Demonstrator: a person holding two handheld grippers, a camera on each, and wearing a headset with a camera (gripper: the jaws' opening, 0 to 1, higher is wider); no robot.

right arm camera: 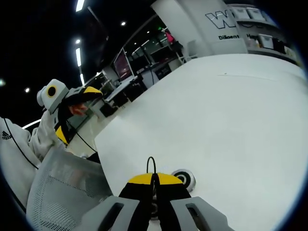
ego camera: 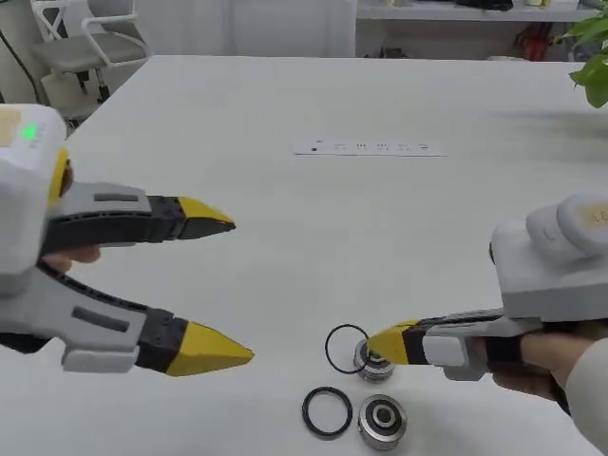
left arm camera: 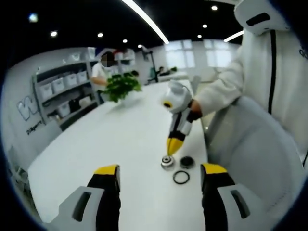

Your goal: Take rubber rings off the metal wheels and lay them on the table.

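- Left gripper (ego camera: 242, 290), near left, hangs released, jaws wide, above the white table (ego camera: 285, 95).
- Near centre, the flat ring (ego camera: 305, 412) lies just left of the near wheel (ego camera: 382, 421).
- Right gripper (ego camera: 372, 344) pinches the held ring (ego camera: 327, 349), which juts left from its tips, over the far wheel (ego camera: 375, 366).
- Far off: chair (ego camera: 90, 38) left, label strip (ego camera: 369, 147) centre, plant (ego camera: 594, 57) right.

White table (ego camera: 285, 104), bright workshop
Off the table's far corner stands a white office chair (ego camera: 90, 43); bin shelves (left arm camera: 62, 89) line the wall alongside it (leafy plant (left arm camera: 120, 86) in front), strip lights (left arm camera: 144, 19) above.
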